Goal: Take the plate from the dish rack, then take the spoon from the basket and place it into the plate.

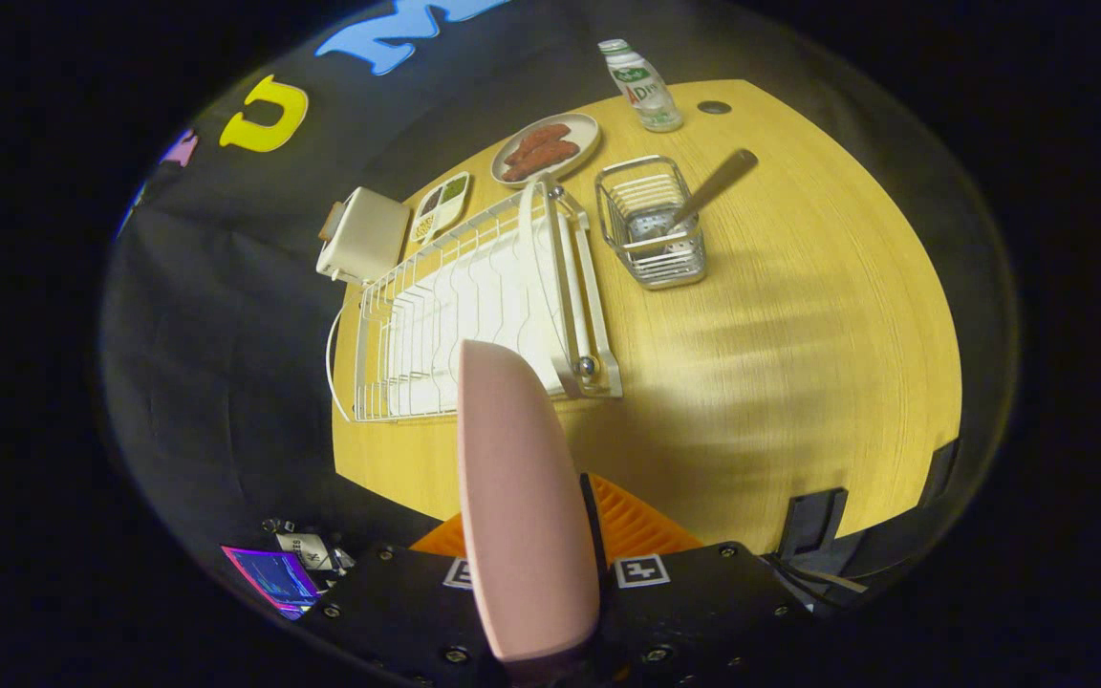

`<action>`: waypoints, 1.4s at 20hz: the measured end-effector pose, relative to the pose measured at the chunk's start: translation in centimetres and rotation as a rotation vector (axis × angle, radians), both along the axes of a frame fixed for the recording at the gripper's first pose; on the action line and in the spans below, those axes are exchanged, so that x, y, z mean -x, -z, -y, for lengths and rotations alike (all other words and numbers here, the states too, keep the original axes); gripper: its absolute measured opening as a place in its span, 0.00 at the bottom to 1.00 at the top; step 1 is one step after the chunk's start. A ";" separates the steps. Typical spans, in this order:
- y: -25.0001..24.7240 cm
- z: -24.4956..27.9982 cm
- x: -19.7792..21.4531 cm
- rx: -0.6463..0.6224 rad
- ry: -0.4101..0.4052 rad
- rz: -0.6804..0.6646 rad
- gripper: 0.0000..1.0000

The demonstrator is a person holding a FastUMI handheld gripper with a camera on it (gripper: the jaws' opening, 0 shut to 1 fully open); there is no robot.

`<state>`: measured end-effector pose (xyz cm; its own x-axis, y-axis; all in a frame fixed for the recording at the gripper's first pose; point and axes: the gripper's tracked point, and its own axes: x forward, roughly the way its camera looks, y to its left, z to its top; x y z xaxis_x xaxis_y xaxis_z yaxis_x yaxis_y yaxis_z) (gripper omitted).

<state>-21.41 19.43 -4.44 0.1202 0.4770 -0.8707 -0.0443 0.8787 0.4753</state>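
Pink plate (522, 497) clamped in claw (550, 535) above wooden table (799, 382).

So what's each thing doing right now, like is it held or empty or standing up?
Plate: pink, held on edge between the fingers.
Gripper: shut on the plate.
Dish rack: empty, on the table.
Spoon: leaning in the basket.
Basket: upright.
Bottle: upright, capped.

gripper view | high, looking down | table (799, 382) below, dish rack (474, 306) near
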 end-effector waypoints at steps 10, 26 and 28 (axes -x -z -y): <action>7.2 -0.5 4.1 -0.033 0.063 -0.059 0.36; 11.8 -8.9 5.9 -0.289 0.053 -0.096 0.37; 12.4 -10.1 6.0 -0.317 0.051 -0.106 0.37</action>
